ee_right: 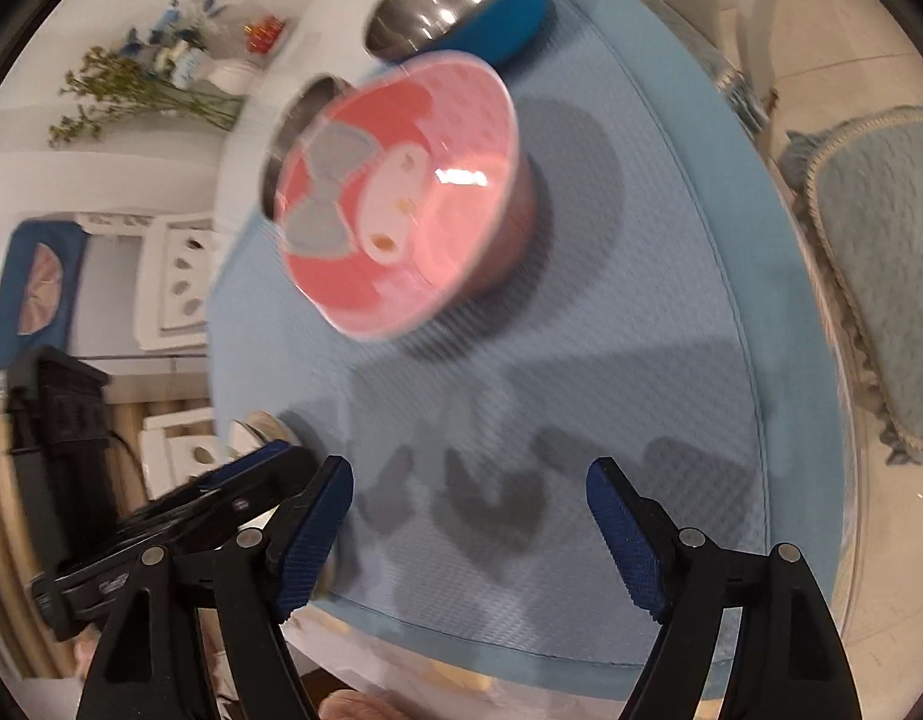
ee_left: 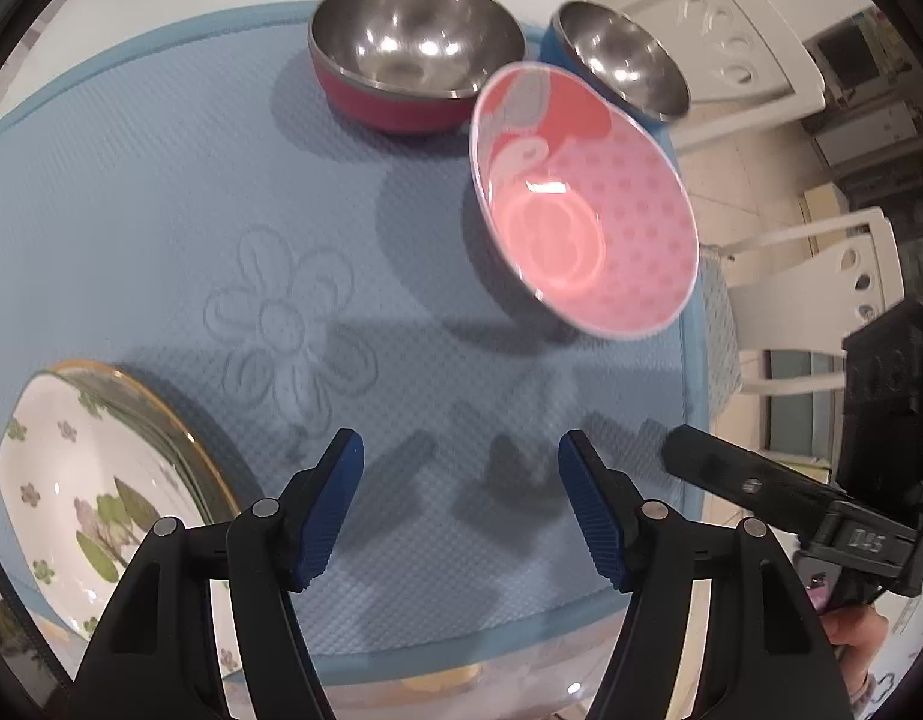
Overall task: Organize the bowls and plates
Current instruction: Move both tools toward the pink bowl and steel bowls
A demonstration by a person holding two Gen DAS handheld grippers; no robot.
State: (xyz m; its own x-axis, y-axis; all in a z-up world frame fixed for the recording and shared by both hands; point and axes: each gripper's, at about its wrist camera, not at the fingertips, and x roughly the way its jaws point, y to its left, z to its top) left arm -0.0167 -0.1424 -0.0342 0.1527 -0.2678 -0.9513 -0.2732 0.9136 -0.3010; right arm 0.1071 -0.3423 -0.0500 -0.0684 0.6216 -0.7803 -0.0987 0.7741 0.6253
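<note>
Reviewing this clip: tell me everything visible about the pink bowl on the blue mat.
The pink bowl is glossy, ceramic-looking, with a pale rim. Inside is a white cartoon face with a grey bow on one side and pink dots on the other. It looks empty and sits upright on the blue mat, close in front of two steel-lined bowls; whether it touches them is unclear. Neither gripper touches it.

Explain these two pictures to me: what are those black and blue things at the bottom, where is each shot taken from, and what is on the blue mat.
No robot here: a person holds one set of tongs in each hand, each with a camera looking along its fingers. The left tongs and right tongs are both open and hold nothing. On the blue mat stand a pink bowl, a red-sided steel bowl and a blue-sided steel bowl. A flowered plate sits at the mat's near left.
</note>
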